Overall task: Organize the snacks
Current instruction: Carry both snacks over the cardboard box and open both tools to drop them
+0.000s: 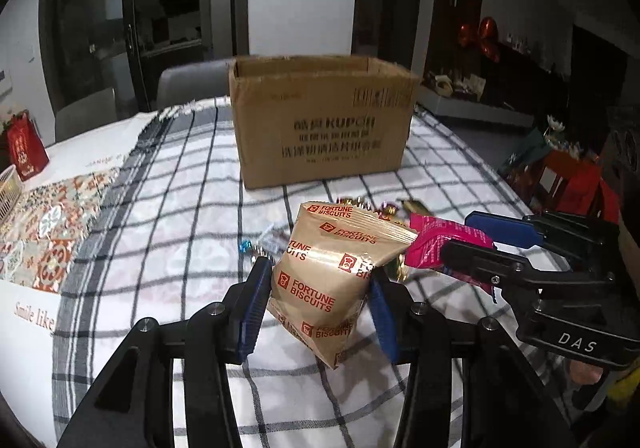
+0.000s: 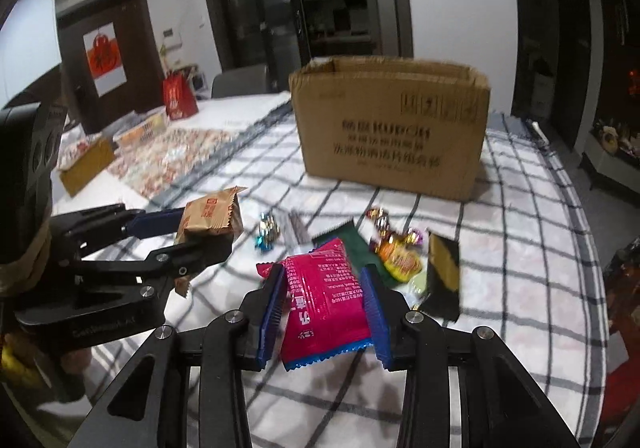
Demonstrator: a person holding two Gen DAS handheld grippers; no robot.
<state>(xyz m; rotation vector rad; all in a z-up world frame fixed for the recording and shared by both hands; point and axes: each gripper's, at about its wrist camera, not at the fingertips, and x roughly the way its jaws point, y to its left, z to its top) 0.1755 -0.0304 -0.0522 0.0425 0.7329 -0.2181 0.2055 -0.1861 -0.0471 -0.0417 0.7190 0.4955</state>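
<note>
The left tongs (image 1: 318, 288) are squeezed shut on a gold biscuit bag (image 1: 326, 272), and the bag is up off the counter (image 1: 160, 248). The right tongs (image 2: 326, 308) are squeezed shut on a pink snack pack (image 2: 324, 304), and that one is lifted too. The two tongs are close, side by side, with the pink pack just beside the top corner of the gold bag. Straight ahead of both tongs, well apart from them, stands a big brown cardboard box (image 1: 324, 120) with its top open. I cannot see inside it, so I cannot tell if any snacks are in there yet. Between the tongs and the box, more snacks lie on the checked cloth (image 2: 500, 248): some shiny wrapped candies (image 2: 266, 236), a dark green pack (image 2: 352, 244), a yellow and orange pack (image 2: 400, 260) and a black and gold pack (image 2: 442, 272). So I think the job is only partly done. Two snacks are picked up, probably for the box, and the small pile in front is left to sort.
</note>
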